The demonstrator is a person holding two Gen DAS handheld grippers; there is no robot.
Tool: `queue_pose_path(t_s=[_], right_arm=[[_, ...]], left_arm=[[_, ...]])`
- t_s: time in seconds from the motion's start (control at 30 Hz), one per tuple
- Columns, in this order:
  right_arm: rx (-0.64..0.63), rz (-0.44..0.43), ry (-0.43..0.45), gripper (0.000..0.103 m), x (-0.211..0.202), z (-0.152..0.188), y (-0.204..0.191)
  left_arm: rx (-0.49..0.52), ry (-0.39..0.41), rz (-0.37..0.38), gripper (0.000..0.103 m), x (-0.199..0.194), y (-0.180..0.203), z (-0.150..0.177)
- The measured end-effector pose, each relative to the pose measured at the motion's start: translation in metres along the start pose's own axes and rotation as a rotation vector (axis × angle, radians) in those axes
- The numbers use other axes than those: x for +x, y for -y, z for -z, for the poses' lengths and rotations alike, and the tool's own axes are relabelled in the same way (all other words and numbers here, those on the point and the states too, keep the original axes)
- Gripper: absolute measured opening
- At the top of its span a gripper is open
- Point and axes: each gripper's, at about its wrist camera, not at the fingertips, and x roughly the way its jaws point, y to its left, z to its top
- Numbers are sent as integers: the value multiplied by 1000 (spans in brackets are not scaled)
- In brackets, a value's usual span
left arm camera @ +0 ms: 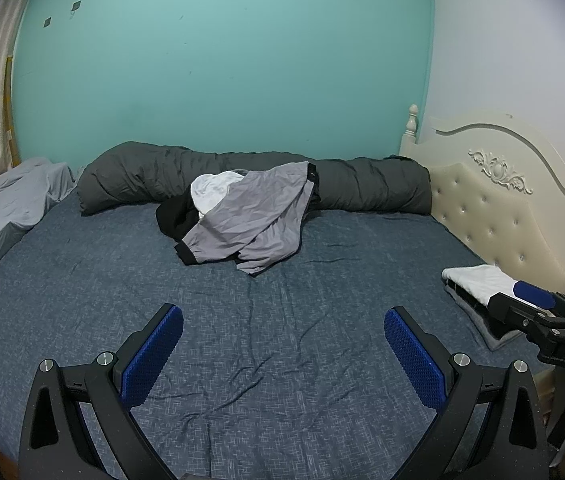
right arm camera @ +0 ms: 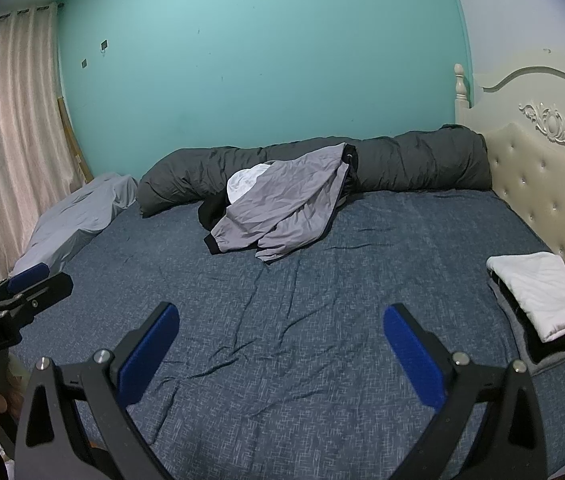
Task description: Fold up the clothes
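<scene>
A heap of unfolded clothes lies mid-bed at the far side: a grey jacket (left arm camera: 254,220) (right arm camera: 286,208) on top, a white garment (left arm camera: 212,190) (right arm camera: 244,184) and a black one (left arm camera: 174,214) under it. A stack of folded clothes (left arm camera: 478,292) (right arm camera: 542,300), white on top, sits by the headboard on the right. My left gripper (left arm camera: 283,354) is open over the bare blue sheet, holding nothing. My right gripper (right arm camera: 281,354) is also open and empty, hovering over the sheet well short of the heap. Each gripper shows at the edge of the other's view.
A rolled dark grey duvet (left arm camera: 370,186) (right arm camera: 414,160) lies along the teal wall behind the heap. A light grey cover (left arm camera: 6,208) (right arm camera: 78,212) is bunched at the left. The cream padded headboard (left arm camera: 494,220) (right arm camera: 546,184) bounds the right side. Curtains (right arm camera: 10,128) hang at left.
</scene>
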Motion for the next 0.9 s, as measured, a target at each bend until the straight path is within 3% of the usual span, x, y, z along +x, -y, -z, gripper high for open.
queue_pose_path(t_s=[0.53, 0.9], right_arm=[[21, -7, -33, 103, 15, 8, 4], [34, -33, -75, 103, 65, 15, 7]], left_arm=[[-10, -2, 2, 103, 10, -9, 3], [-63, -25, -3, 103, 51, -37, 12]])
